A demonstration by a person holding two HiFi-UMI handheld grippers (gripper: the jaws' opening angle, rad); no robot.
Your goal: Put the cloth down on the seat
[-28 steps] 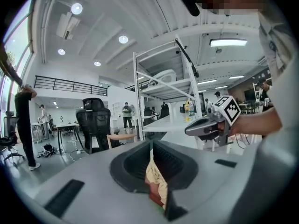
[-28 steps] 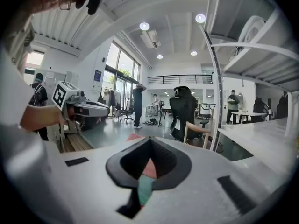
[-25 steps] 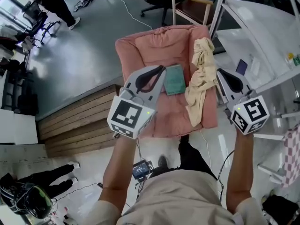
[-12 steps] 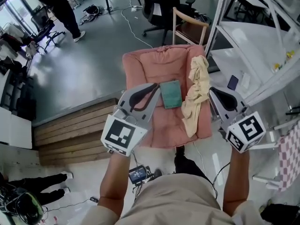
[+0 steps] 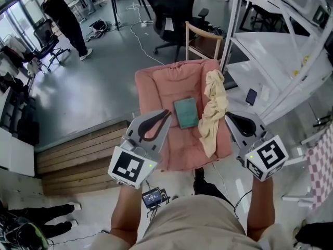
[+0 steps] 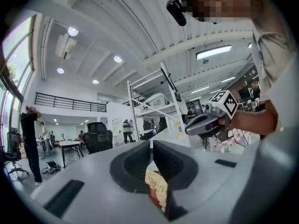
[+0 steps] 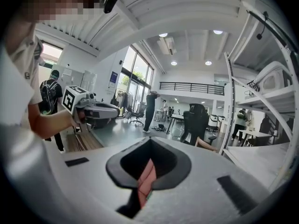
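Two tools hang over the front of the chair, and neither has anything in it. At the left, the left tool (image 5: pixel 165 113) has its jaws pressed together on nothing, its tip over the front left of the pink seat (image 5: pixel 156 90). Mid-seat, a flat green pad (image 5: pixel 186 113) lies on the cushion. Just right of the pad lies the cream cloth (image 5: pixel 212 113). Its long axis runs from the backrest to the front edge, where its end hangs slightly over. Further right, the right tool (image 5: pixel 228 116) is closed and empty too, its tip just beside the cloth, so that hand is the nearer one. By my reading the cloth is already down and needs no further move. No brand or legible writing shows; each tool's cube (image 5: pixel 130 166) bears only a black-and-white square marker.
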